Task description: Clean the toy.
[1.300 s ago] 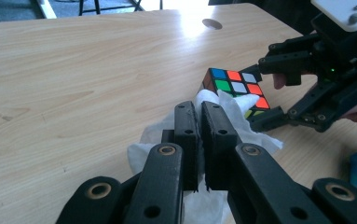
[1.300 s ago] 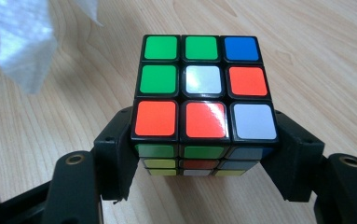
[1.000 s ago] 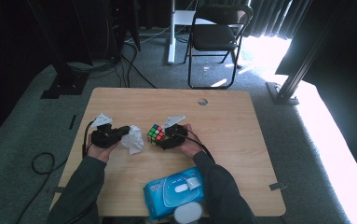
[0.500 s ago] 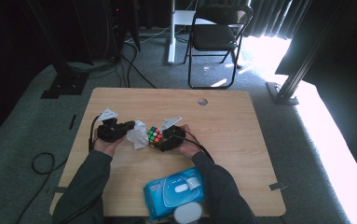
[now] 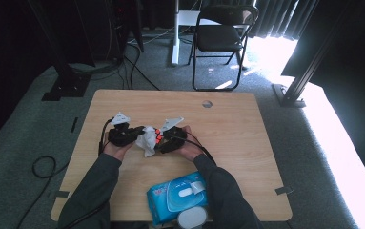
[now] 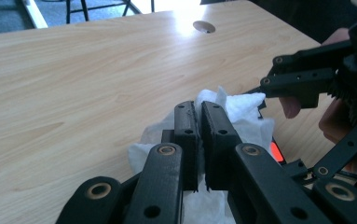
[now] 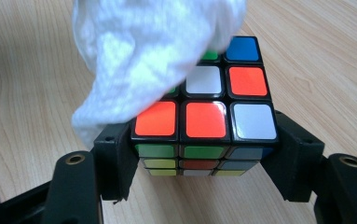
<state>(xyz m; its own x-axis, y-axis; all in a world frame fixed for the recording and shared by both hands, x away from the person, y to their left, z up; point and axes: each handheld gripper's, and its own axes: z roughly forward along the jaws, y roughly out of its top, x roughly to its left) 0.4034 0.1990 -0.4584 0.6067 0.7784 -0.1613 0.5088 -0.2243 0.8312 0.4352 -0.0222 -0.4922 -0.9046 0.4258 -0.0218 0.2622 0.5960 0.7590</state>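
A puzzle cube (image 7: pixel 204 109) is clamped between the jaws of the right gripper (image 7: pixel 204 158) just above the table (image 5: pixel 247 124). A white tissue (image 6: pixel 241 109), pinched by the nearly closed left gripper (image 6: pixel 199 140), is laid over the cube's top. 1 blue wipes pack (image 5: pixel 177 198), lid closed, lies near the table's front edge.

both grippers (image 5: pixel 147 138) clamped — jaws facing

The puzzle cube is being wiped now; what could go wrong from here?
1. The right tool grips the puzzle cube only low on two sides, so pressure from the white wipe may twist or push it out.
2. The left tool pinches just a fold of wipe, which could slip free.
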